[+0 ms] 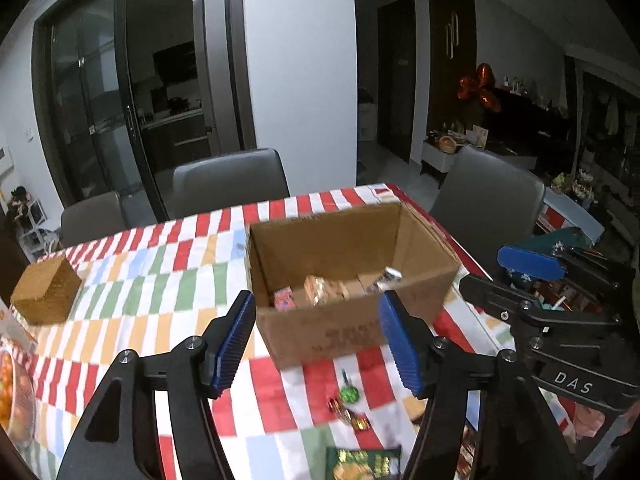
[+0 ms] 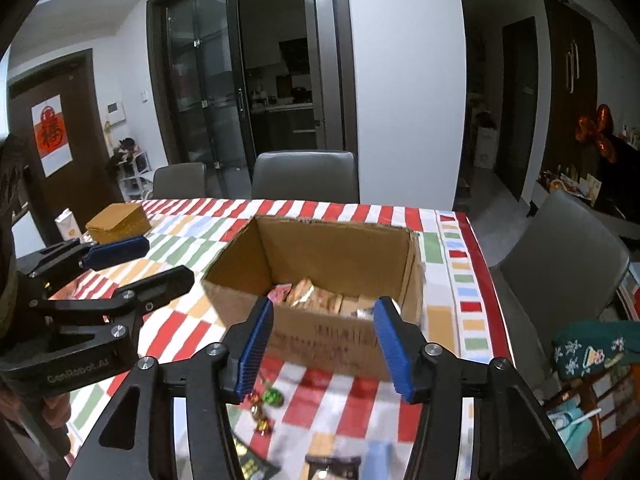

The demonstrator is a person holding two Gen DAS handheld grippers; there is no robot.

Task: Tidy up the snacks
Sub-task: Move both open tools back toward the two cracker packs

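Open cardboard box (image 1: 344,320) standing on the striped worktop (image 1: 160,280), far of both grippers, with snack packs (image 1: 320,294) lying on its floor. Left gripper (image 1: 318,344) held with blue pads apart, nothing between them, hovering just near of the box's front wall. Right gripper (image 2: 324,348) likewise spread and empty, aimed at the same wall. Small wrapped candies (image 2: 266,404), green and gold, loose on the cloth near of the box, between the grippers and the cardboard. Green packet (image 1: 362,462) at the near edge, blurred, possibly another snack bag. Woven brown box (image 2: 118,222) far left on the worktop, well apart from the cardboard box.
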